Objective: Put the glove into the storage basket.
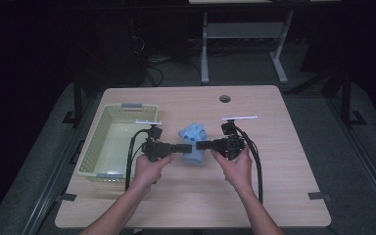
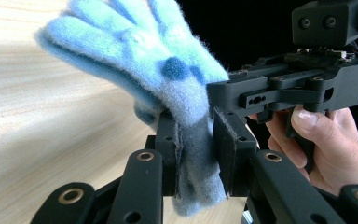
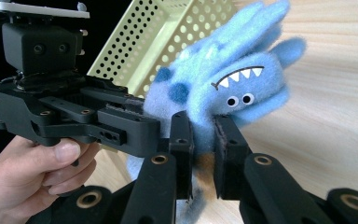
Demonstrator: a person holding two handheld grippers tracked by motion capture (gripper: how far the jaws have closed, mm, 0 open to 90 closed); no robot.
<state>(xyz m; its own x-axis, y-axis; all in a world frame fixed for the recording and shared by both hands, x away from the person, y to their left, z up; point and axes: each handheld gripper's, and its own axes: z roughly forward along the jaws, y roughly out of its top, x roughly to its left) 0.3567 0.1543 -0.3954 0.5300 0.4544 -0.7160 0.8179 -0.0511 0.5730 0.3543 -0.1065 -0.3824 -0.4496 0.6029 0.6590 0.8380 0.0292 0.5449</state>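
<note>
Both grippers, left [image 1: 185, 147] and right [image 1: 200, 145], pinch the blue glove's [image 1: 194, 142] cuff in their jaws, probably to carry it to the basket [image 1: 92, 147] at nine o'clock.

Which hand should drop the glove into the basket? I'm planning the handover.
Left, probably: the left gripper grips the blue glove and is beside the basket; the right gripper is farther away.

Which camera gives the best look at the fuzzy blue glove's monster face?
The right gripper view: the blue glove shows its teeth and eyes there. The left gripper view shows its spotted side, the high view a small blue lump.
</note>
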